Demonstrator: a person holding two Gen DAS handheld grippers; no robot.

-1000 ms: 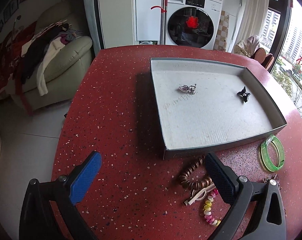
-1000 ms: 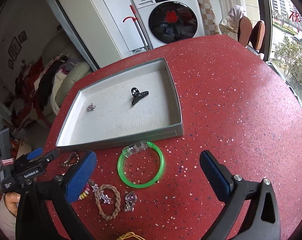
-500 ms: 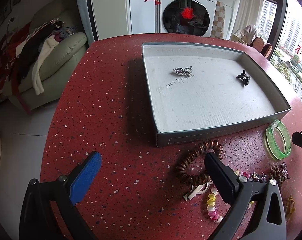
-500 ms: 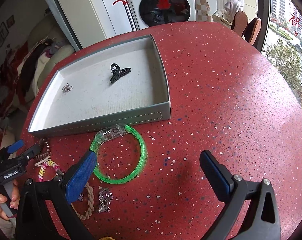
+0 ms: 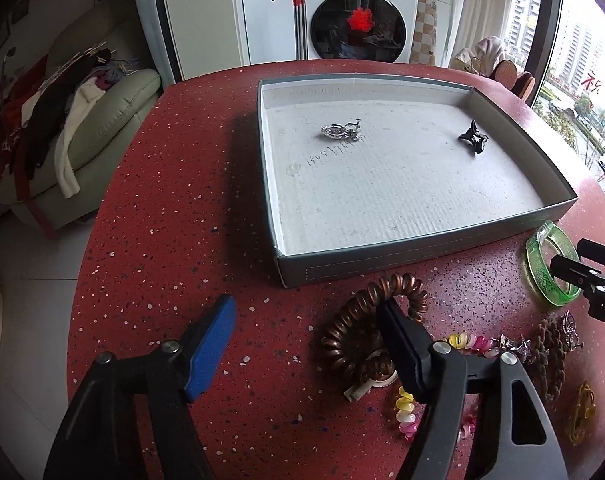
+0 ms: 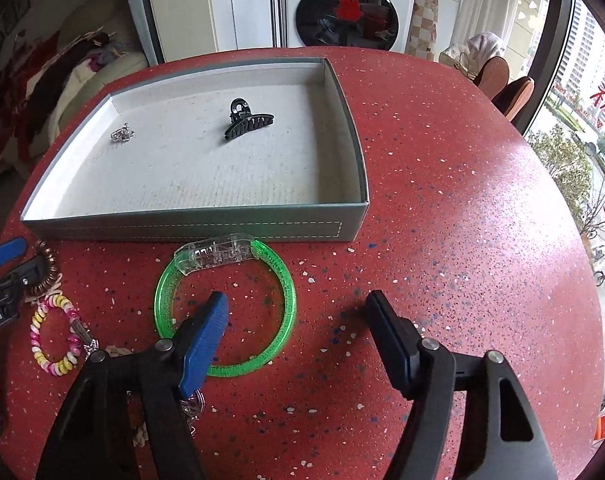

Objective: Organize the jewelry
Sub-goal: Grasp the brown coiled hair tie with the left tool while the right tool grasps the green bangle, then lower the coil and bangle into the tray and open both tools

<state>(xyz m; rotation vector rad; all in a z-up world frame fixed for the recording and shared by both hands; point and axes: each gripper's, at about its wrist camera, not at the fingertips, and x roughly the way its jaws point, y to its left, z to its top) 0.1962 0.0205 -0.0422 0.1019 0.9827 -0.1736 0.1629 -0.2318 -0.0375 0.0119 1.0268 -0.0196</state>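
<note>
A grey tray point(image 5: 422, 254) point(image 6: 190, 226) on the red table holds a silver trinket point(image 5: 340, 129) point(image 6: 121, 134) and a black hair claw point(image 5: 473, 141) point(image 6: 246, 121). My left gripper point(image 5: 306, 316) is open, low over the table, its right finger over a brown spiral hair tie point(image 5: 354, 340). A pastel spiral tie point(image 5: 406, 412) point(image 6: 52, 334) lies beside it. My right gripper point(image 6: 296, 306) is open, its left finger inside a green bangle point(image 6: 288, 292) point(image 5: 540, 272) with a clear clasp. A braided bracelet point(image 5: 550, 356) and charms lie at the right.
The table's curved edge drops to the floor on the left point(image 5: 82, 240). A sofa with clothes point(image 5: 74, 120) stands beyond it. A washing machine point(image 5: 358, 20) is behind the table. Windows and chairs point(image 6: 502, 80) are at the right.
Both grippers have moved forward and down toward the table. The left one now reaches the brown hair tie. The right one now straddles the green bangle's rim.
</note>
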